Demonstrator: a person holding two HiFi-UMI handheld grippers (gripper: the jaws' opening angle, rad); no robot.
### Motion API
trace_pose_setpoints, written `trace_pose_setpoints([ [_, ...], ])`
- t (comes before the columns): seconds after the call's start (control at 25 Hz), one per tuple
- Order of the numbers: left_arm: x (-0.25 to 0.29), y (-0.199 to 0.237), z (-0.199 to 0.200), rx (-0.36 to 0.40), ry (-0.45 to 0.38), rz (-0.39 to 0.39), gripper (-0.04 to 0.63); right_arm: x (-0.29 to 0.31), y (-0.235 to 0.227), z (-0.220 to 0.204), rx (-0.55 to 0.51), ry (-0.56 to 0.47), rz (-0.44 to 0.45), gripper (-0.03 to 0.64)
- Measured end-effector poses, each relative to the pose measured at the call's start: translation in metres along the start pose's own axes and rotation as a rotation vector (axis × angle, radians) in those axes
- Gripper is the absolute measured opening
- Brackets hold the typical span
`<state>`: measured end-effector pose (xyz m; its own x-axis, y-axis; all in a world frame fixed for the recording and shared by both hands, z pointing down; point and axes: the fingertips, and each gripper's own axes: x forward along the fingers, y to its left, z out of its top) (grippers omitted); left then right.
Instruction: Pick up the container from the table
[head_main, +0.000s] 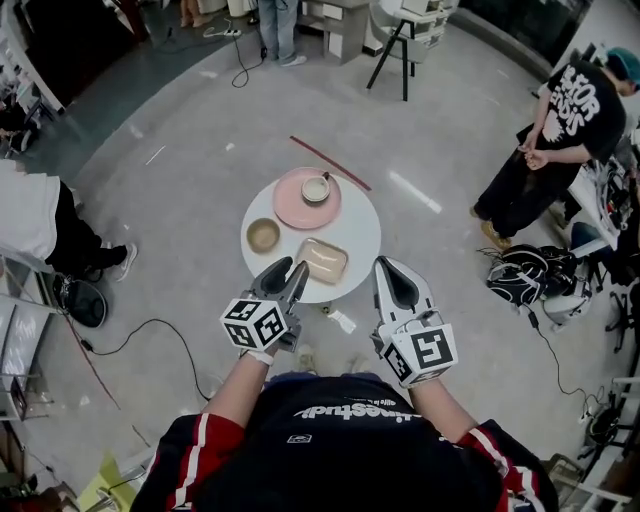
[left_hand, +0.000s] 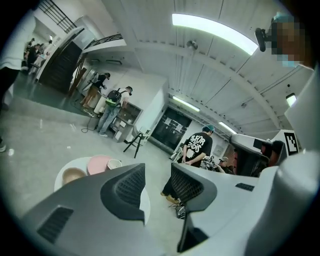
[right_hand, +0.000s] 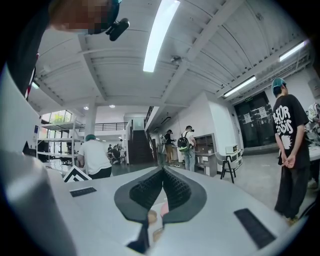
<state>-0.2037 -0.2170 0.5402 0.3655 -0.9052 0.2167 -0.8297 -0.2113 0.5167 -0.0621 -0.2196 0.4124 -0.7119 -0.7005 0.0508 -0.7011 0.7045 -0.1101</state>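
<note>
Left hand-held gripper (head_main: 285, 270) (left_hand: 157, 185) hovering over near edge of round white table (head_main: 360, 225), jaws standing apart, nothing between them. Right hand-held gripper (head_main: 387, 268) (right_hand: 162, 172) hanging just right of table's near edge, jaws pressing together — empty. Beige rectangular container (head_main: 322, 260) lying on near part of table, untouched, between both grippers' tips. Tan bowl (head_main: 263, 235) sitting to its left; pink plate (head_main: 295, 207) carrying cup (head_main: 316, 188) at far side.

White print on bystander's black T-shirt (head_main: 572, 108), unreadable
</note>
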Motion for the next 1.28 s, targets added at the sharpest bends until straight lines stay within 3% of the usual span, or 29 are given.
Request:
trace_pose_setpoints([
  [0.32,0.019,0.031,-0.024,-0.083,0.062,0.022,0.160,0.002,-0.003,-0.012,0.016,0.006,-0.045,0.000],
  [0.72,0.044,0.080,-0.082,-0.316,0.139,0.068,0.173,-0.005,-0.010,-0.017,0.037,-0.006,-0.126,0.001],
  [1.0,0.059,0.107,-0.120,-0.341,0.217,0.130,0.173,-0.006,-0.012,-0.013,0.024,-0.023,-0.162,0.001],
  [1.28,0.068,0.138,-0.170,-0.469,0.297,0.194,0.175,-0.007,-0.019,-0.010,0.021,-0.025,-0.199,0.001],
])
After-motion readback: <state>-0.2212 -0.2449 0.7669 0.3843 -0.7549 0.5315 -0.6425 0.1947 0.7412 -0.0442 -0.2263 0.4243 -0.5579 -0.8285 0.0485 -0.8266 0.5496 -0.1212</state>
